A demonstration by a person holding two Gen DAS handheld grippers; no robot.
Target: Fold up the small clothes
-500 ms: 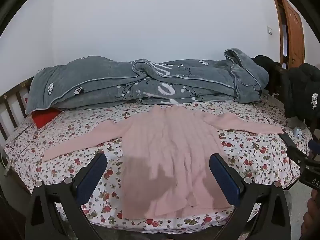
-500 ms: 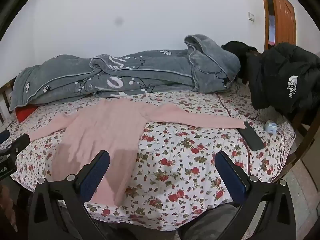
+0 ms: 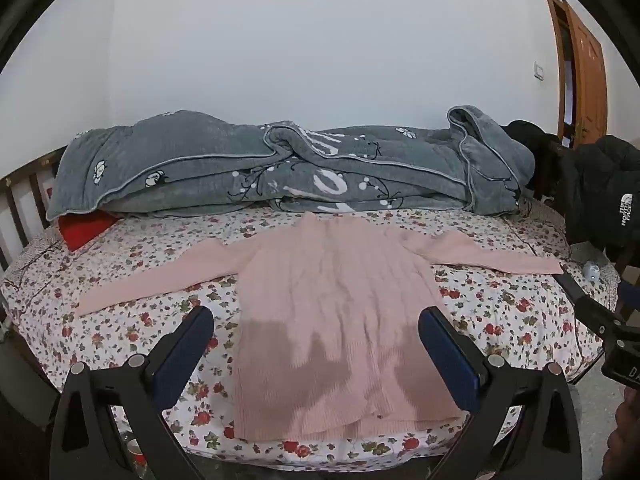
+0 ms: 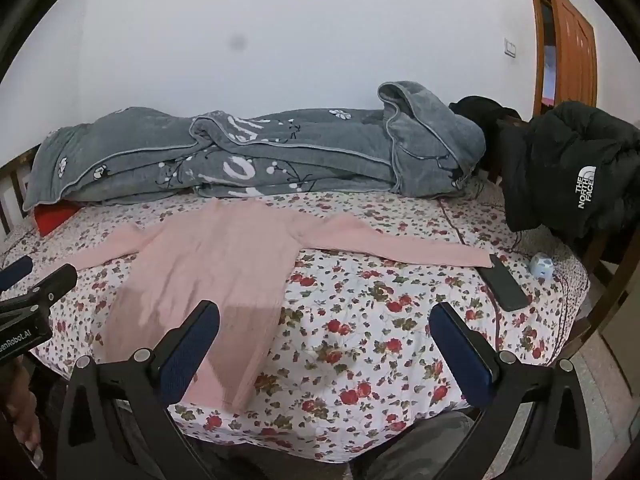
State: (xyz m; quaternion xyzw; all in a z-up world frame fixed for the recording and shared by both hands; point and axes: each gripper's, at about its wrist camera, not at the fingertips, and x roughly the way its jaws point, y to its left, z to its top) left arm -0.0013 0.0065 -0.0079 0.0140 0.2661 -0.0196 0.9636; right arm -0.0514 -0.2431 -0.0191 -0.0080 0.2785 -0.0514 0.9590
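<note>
pink ribbed sweater [image 3: 332, 320] laid flat at frame centre on floral bedsheet [image 3: 500, 320], both sleeves spread outward, hem nearest camera, lower part darkened by shadow. left gripper [image 3: 316, 332] held spread wide, nothing grasped; right gripper [image 4: 324, 330] likewise released, empty. red item [image 3: 86, 228] at left largely hidden under grey blanket [image 3: 260, 168]. black phone [image 4: 506, 282] seen by right sleeve cuff.

Left gripper [image 3: 316, 330] and right gripper [image 4: 324, 326]: each had a black angular frame with triangular cut-outs, round silver screws at the finger joints, and two long fingers faced with textured dark-blue pads [image 4: 186, 350]. White lettering marked one black body.
</note>
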